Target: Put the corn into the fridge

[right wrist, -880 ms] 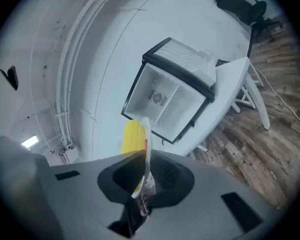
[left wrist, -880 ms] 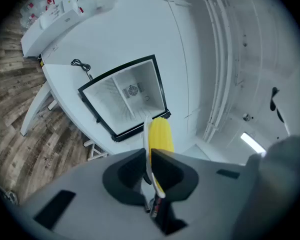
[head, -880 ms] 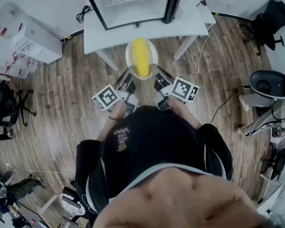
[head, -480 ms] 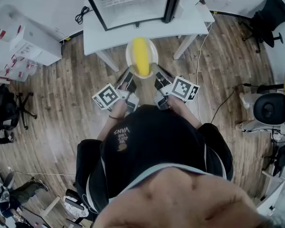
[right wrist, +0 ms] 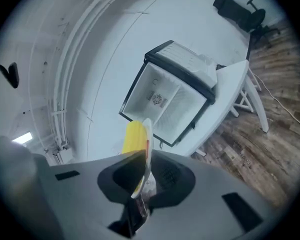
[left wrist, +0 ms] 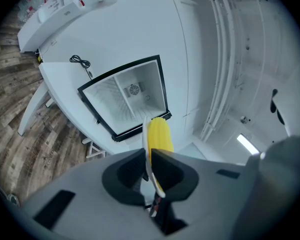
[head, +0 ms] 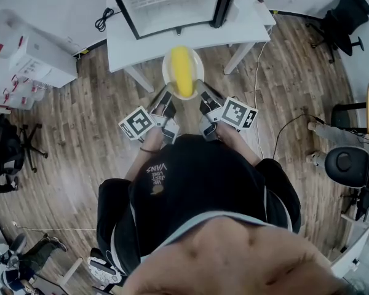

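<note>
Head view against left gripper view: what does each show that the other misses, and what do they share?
Only the head view: the left gripper and right gripper together, on opposite sides of the plate, the person's black shirt, and an office chair. Only the left gripper view: that gripper's jaws pinching the plate's rim edge-on, a fan at the fridge's back, a ceiling light. Both: the corn on the plate, the open fridge on the white table, the wood floor.

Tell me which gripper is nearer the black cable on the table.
Left. The left gripper holds the plate on the cable side; the right gripper holds the far rim.
</note>
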